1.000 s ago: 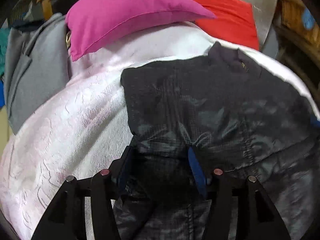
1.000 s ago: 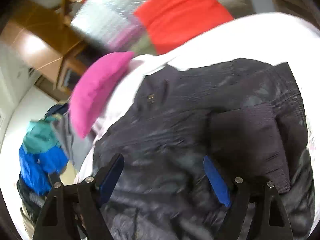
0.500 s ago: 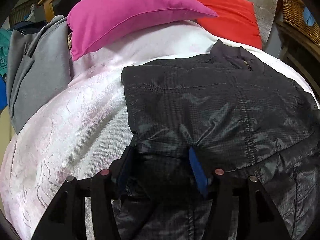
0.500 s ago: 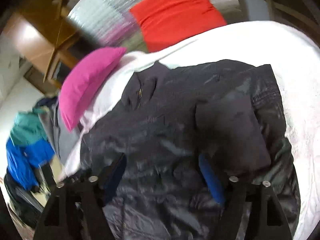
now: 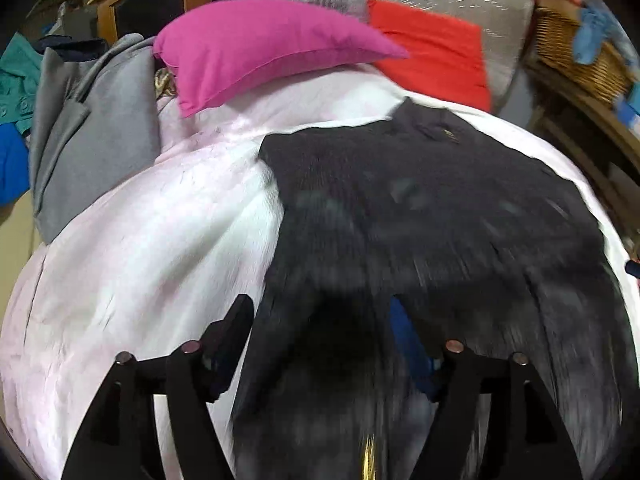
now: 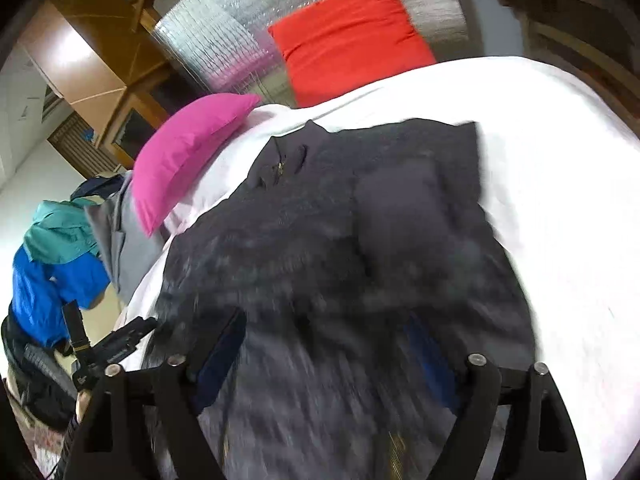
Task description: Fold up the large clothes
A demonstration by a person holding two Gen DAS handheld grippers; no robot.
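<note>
A dark quilted jacket [image 5: 420, 216] lies spread on the white bed cover [image 5: 152, 248], collar and brass zip pull towards the pillows. The same jacket [image 6: 360, 264] has a sleeve folded onto its body in the right wrist view. My left gripper [image 5: 320, 320] hovers over the jacket's near left edge, its jaws opening. Dark fabric lies between the fingers, and the pads do not press on it. My right gripper [image 6: 332, 336] stands wide over the jacket's near part, jaws opening, nothing gripped. Both views are motion-blurred.
A pink pillow [image 5: 256, 44] and a red cushion [image 5: 436, 52] lean at the head of the bed. A grey garment [image 5: 92, 132] hangs off the bed's left side, beside teal and blue clothes [image 6: 52, 264]. A wicker basket [image 5: 576, 52] stands at the right.
The left jaws have widened and let go of the fold of jacket they pinched. Both grippers have drawn back from the pillows, so more of the jacket's near end shows.
</note>
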